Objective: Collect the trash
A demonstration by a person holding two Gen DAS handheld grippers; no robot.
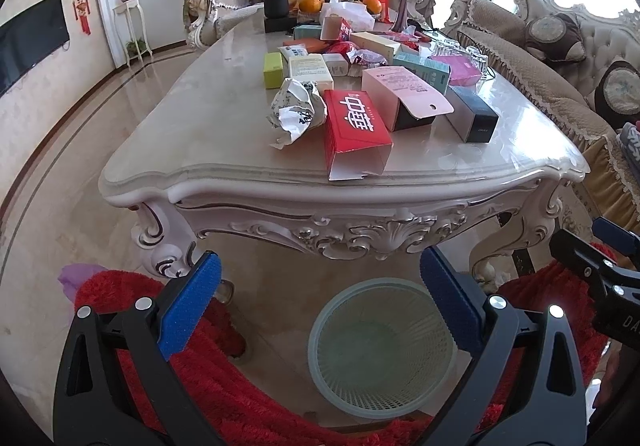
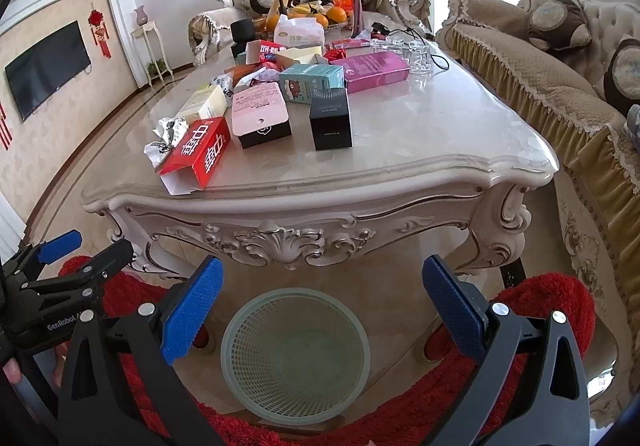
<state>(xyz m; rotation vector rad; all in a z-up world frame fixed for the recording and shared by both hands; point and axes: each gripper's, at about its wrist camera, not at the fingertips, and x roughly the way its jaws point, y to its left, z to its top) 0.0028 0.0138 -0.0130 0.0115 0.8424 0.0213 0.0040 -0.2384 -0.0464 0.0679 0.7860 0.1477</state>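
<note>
Now both tools hang low before the bench (image 1: pixel 160 150), nothing taken yet. At left of centre, the crumpled paper wrapper (image 1: pixel 297 108) touches the red carton (image 1: pixel 354 130); I would take it first. The left hand-held gripper (image 1: pixel 320 306) and right hand-held gripper (image 2: pixel 322 310) are wide open and empty. The mesh wastebasket (image 1: pixel 382 346) stands on the floor, lower centre.

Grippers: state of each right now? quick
Left gripper: open, holding nothing, above the waste basket.
Right gripper: open, holding nothing, also above the basket.
</note>
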